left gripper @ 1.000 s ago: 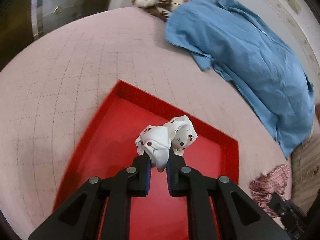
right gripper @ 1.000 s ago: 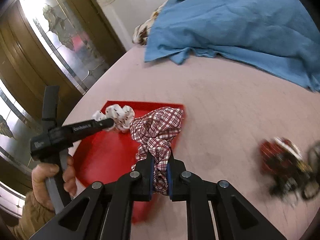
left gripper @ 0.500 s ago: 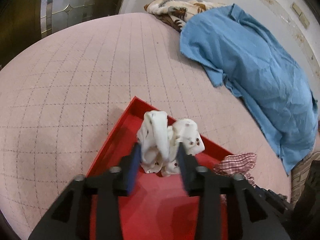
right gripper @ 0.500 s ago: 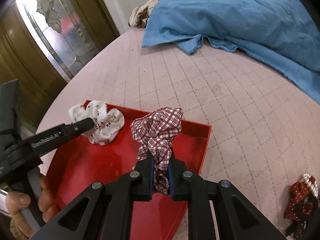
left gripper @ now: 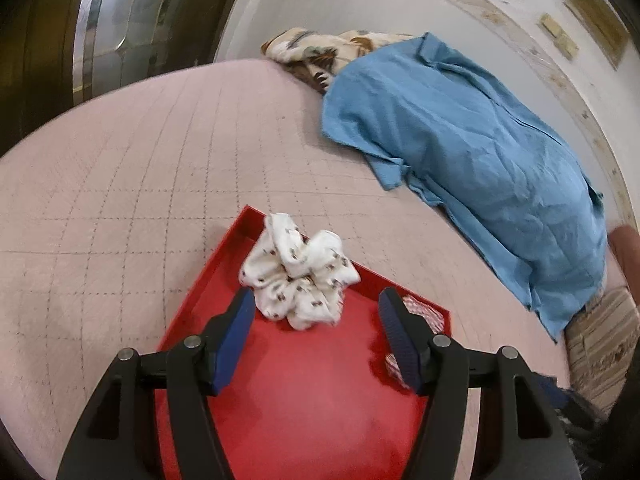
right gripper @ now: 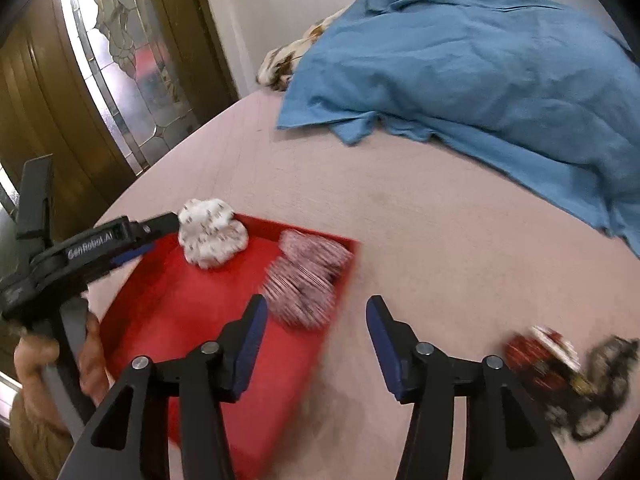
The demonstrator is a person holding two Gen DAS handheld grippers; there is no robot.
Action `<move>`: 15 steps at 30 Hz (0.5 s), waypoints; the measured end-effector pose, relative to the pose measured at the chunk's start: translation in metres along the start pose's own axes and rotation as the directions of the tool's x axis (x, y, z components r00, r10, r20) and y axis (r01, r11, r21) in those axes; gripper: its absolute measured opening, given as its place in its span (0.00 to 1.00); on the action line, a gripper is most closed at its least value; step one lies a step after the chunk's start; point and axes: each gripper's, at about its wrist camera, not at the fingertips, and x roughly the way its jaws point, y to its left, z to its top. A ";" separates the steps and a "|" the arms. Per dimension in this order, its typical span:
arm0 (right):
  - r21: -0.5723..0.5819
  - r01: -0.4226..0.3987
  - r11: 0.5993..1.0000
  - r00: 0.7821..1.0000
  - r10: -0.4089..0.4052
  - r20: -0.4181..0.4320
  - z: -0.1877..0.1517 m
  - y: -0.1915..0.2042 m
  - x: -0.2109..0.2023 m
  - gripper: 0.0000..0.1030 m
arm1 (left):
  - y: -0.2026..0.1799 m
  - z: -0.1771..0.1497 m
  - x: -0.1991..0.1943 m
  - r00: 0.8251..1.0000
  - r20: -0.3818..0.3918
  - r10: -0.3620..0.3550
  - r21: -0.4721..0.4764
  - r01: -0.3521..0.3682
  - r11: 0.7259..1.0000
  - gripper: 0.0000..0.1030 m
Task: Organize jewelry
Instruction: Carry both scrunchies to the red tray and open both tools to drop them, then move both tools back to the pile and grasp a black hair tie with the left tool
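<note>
A red tray (left gripper: 304, 392) (right gripper: 168, 312) lies on the pink quilted surface. A white cherry-print scrunchie (left gripper: 298, 270) (right gripper: 210, 232) rests in its far corner. A red-and-white plaid scrunchie (right gripper: 304, 276) lies in the tray near its right rim; in the left wrist view it (left gripper: 424, 314) shows partly behind the right finger. My left gripper (left gripper: 316, 312) is open and empty just behind the white scrunchie. My right gripper (right gripper: 316, 316) is open and empty, above the tray's right rim beside the plaid scrunchie.
A blue shirt (left gripper: 472, 148) (right gripper: 480, 68) is spread over the far side, with a patterned cloth (left gripper: 316, 50) behind it. A blurred pile of red, white and black jewelry (right gripper: 560, 372) lies on the quilt to the right. A glass-panelled door (right gripper: 132, 64) stands left.
Both grippers opened and let go: the white scrunchie dropped into the tray's far corner, the plaid scrunchie into the tray by its right rim. Both grippers have pulled back slightly.
</note>
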 end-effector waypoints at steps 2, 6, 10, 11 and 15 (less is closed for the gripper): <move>-0.003 0.031 1.000 1.000 -0.031 0.003 -0.011 -0.019 -0.019 0.54 | -0.008 -0.008 -0.011 0.999 0.009 -0.034 0.006 0.034 0.999 0.62; 0.039 0.163 0.986 0.987 -0.163 -0.008 -0.023 -0.079 -0.047 0.54 | -0.029 -0.018 -0.031 0.991 0.040 -0.124 0.021 0.124 0.992 0.62; 0.170 0.243 0.955 0.970 -0.235 -0.068 -0.027 -0.150 -0.044 0.54 | -0.049 -0.026 -0.040 0.983 0.066 -0.169 0.061 0.166 0.984 0.70; 0.206 0.245 0.947 0.969 -0.231 -0.089 -0.029 -0.166 -0.038 0.54 | -0.054 -0.028 -0.037 0.984 0.059 -0.169 0.077 0.164 0.983 0.70; 0.319 0.141 0.937 0.982 -0.090 -0.169 -0.040 -0.187 -0.007 0.53 | -0.062 -0.032 -0.025 0.990 0.034 -0.140 0.098 0.136 0.986 0.70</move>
